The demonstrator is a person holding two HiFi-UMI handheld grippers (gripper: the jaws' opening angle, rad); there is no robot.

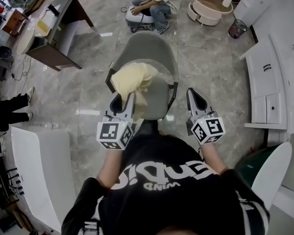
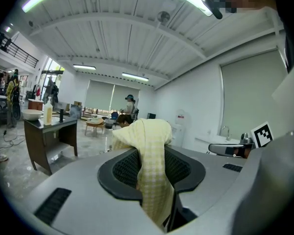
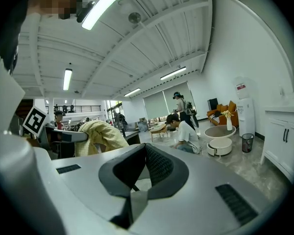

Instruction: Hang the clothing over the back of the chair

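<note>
A pale yellow garment (image 1: 133,81) hangs bunched from my left gripper (image 1: 123,101), whose jaws are shut on it. In the left gripper view the checked cloth (image 2: 153,175) fills the gap between the pads and droops over the tips. The grey chair (image 1: 146,48) with black armrests stands just ahead, and the garment is held over its left side. My right gripper (image 1: 196,98) is level with the left one at the chair's right side, jaws shut with nothing in them (image 3: 146,153). From the right gripper view the garment (image 3: 101,136) shows at the left.
A person crouches on the floor beyond the chair (image 1: 157,6). A round white table (image 1: 208,5) and a bin (image 1: 236,28) stand at the back right. White cabinets (image 1: 272,77) line the right, a dark desk (image 1: 59,28) the back left, a white counter (image 1: 39,165) the near left.
</note>
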